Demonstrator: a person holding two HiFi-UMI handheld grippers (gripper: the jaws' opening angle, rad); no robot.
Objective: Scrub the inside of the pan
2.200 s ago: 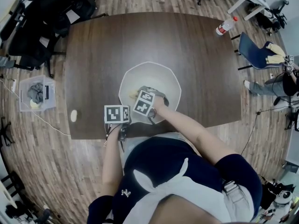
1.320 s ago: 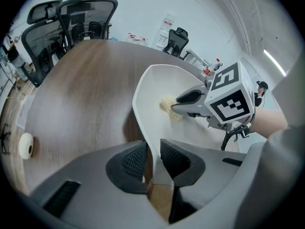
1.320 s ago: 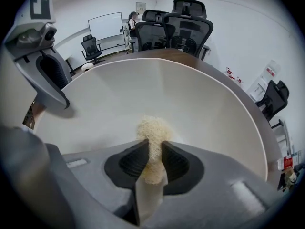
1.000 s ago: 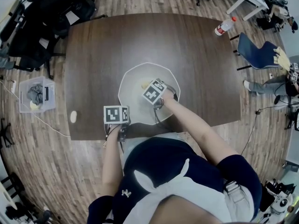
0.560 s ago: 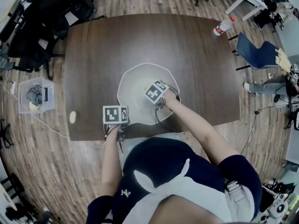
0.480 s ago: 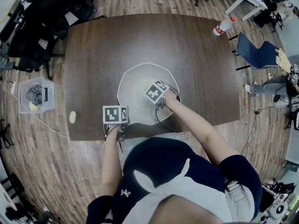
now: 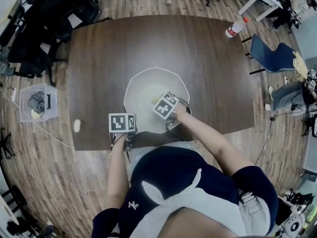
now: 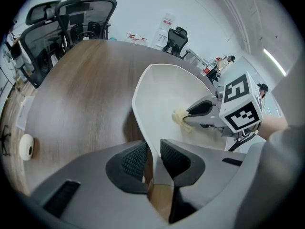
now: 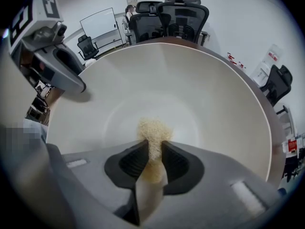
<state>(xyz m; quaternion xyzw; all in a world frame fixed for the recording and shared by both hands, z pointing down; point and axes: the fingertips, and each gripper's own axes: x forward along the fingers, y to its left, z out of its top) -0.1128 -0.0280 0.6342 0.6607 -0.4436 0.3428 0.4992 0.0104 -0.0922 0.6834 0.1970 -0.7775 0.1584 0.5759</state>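
Note:
A wide white pan [image 7: 144, 78] sits on the brown table near its front edge. My left gripper [image 7: 132, 131] is shut on the pan's near-left rim [image 8: 152, 149], which stands edge-on between its ribbed pads [image 8: 135, 160]. My right gripper [image 7: 159, 102] reaches down into the pan from the right, shut on a yellowish sponge [image 9: 153, 130]. The sponge's free end lies against the pan's bottom [image 9: 119, 123]. In the left gripper view the sponge [image 8: 180, 119] shows at the tip of the right gripper [image 8: 189, 119]. The left gripper [image 9: 76, 84] shows at the rim in the right gripper view.
On the table lie a small pale round object [image 7: 77, 125] at the front left and a plastic bottle [image 7: 236, 28] at the far right corner. A blue chair [image 7: 270, 53] stands to the right, black office chairs [image 9: 178, 6] beyond, a bin [image 7: 38, 99] on the floor left.
My right gripper has slid the sponge across the pan's bottom, first from the near left towards the right, then a little nearer to me. The left gripper and the pan have kept still.

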